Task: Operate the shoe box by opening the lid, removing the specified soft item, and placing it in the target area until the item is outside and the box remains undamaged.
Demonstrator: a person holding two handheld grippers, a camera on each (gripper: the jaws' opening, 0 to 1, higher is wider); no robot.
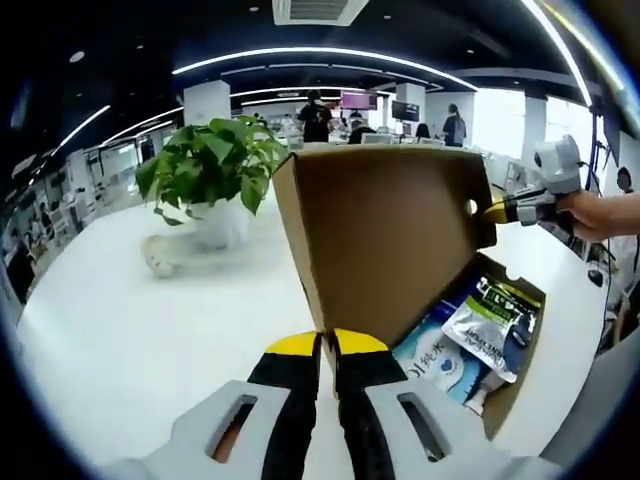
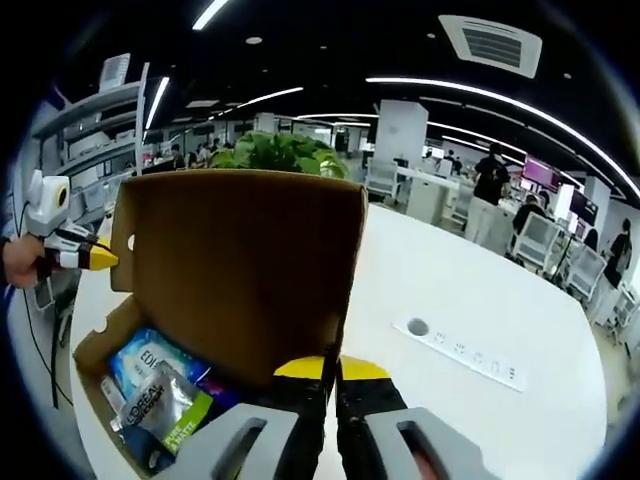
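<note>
1. The shoe box sits on a white table with its lid raised upright, so the opening step looks done.
2. The left gripper has its yellow-tipped jaws pressed close together on the near edge of the lid; it is clenched on the cardboard, holding it up.
3. In the right gripper view, the right gripper shows the same picture from the other side: jaws closed tight on the lid's edge, the brown inner face of the lid rising in front of it.
4. Each gripper also appears in the other's view, at the far corner of the lid beside a round hole in the cardboard, with a hand behind it.
5. Inside the box lie several soft packets: a silver and green pouch, lying on top of a blue and white pack. In the right gripper view the same pouch and blue pack lie at the left of the box.
6. Which of these is the specified item I cannot tell; all are inside the box, none lifted.
7. What is left, as I judge it: one gripper must let go of the lid, reach in, take the soft item and set it down on the table outside.
8. The box shows no tear or crush.
9. A potted plant stands far left on the table, well apart from the box; a power strip lies to the right.
</note>
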